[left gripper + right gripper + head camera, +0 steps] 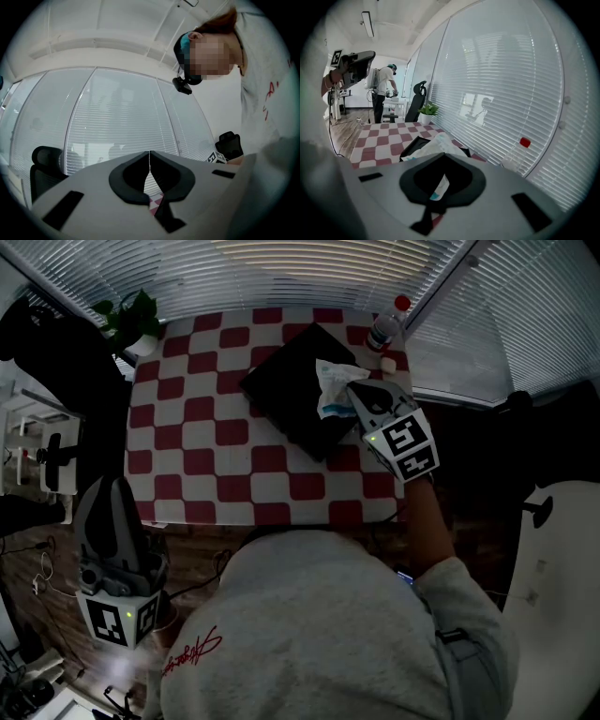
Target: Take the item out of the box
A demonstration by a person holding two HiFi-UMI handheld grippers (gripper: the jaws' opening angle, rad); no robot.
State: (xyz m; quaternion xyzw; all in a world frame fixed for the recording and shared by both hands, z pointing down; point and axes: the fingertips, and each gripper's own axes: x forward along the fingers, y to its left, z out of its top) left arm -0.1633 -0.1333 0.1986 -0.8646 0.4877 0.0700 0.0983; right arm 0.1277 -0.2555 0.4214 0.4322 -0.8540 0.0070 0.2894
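White and blue, 1 packet [330,390], print unreadable, is pinched by the right gripper [352,388] over 1 black box [286,385] on the checkered surface [206,457]; the left gripper [114,488] is pressed together, empty.

Your head camera looks steeply down from above your shoulders; counter [216,474] at 12 o'clock. The right gripper [356,395] camera sits close over its 1 o'clock corner, facing the plant [131,315]; both views share counter and plant. The left gripper [111,486] camera sits low at 8 o'clock, tilted up at you.
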